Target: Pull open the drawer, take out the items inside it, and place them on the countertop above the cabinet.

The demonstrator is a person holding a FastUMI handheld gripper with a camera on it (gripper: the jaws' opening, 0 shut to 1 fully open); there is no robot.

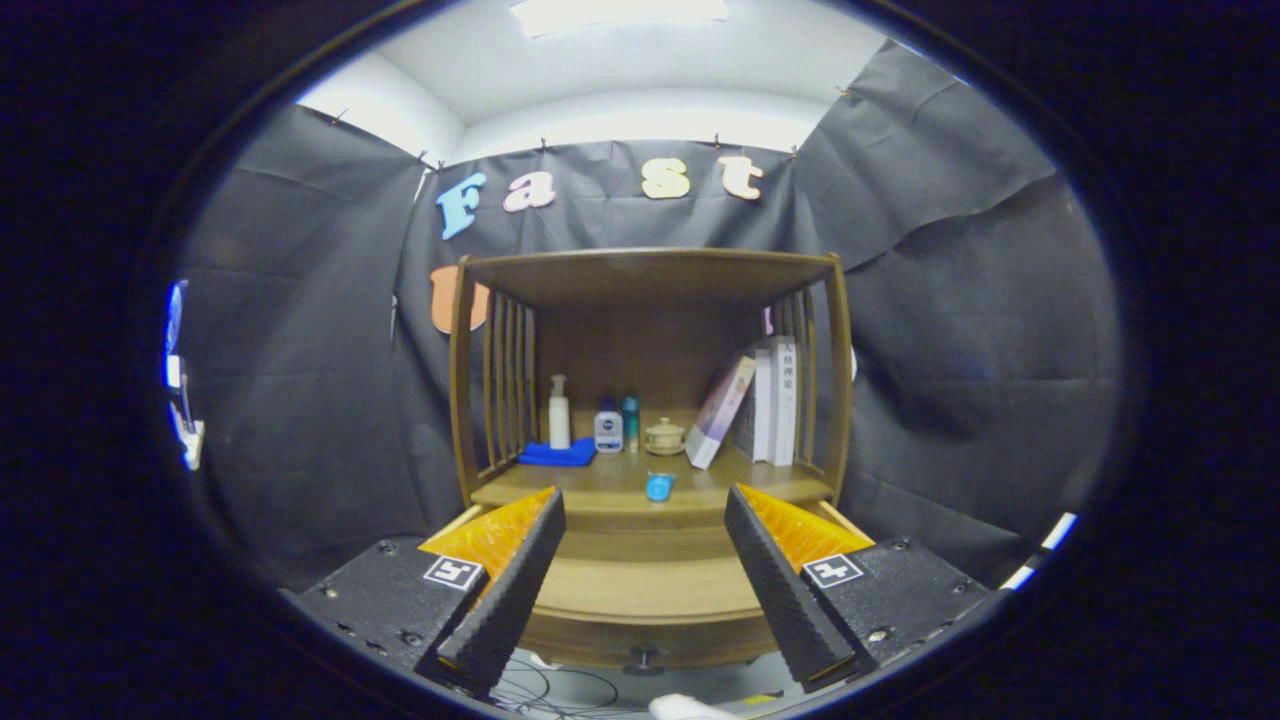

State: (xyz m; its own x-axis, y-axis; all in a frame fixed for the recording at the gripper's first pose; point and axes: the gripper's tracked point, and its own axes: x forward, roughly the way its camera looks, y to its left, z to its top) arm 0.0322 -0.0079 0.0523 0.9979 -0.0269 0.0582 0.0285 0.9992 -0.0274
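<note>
The gripper stands open, its two fingers spread wide with nothing between them. Below and just ahead of it, the drawer looks pulled out, its floor showing bare between the fingers, and its knob sits nearest, at the front edge. Beyond the fingertips, straight ahead and a little higher, a small blue cup rests near the front edge of the worktop (apparently an item already moved). Any further reach would run forward along the drawer's pull axis.
</note>
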